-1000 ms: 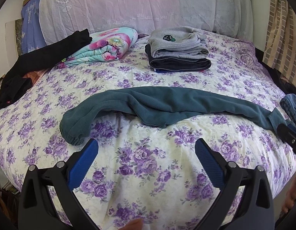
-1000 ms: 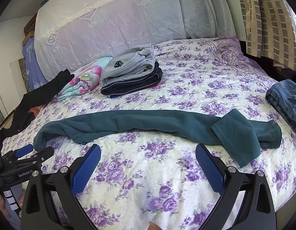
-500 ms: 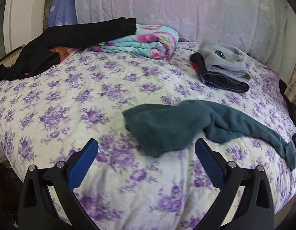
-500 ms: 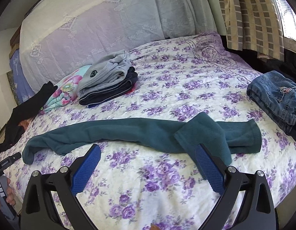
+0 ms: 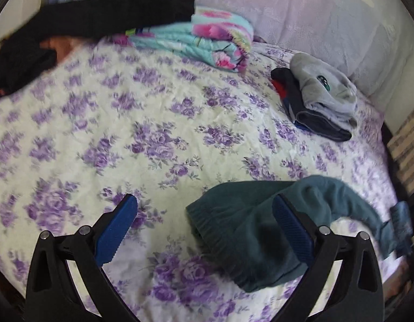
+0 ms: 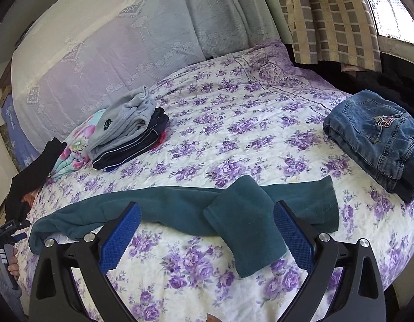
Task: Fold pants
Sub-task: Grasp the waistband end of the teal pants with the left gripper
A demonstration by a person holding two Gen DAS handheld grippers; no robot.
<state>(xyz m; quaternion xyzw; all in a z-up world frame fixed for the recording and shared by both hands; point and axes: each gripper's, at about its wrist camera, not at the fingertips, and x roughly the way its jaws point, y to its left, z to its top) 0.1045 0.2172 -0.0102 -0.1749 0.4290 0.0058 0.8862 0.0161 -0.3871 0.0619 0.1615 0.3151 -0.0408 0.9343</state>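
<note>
Across the near half of the bed, teal pants lie stretched out, their long axis running left to right, parallel to the near edge. We see the cuffed leg end at the far left, drooping towards the bed's edge, and the wider end at the right, where one flap is folded back over the rest and points towards us.

Our right tool hovers over that folded flap with its blue pads spread wide, gripping nothing. Our left tool is likewise spread wide and empty, just above the cuffed end of the pants, which sits near its right pad.

Farther back we see a stack of folded clothes topped by a grey garment, beside a flowered blanket. Folded jeans rest at the right edge.
</note>
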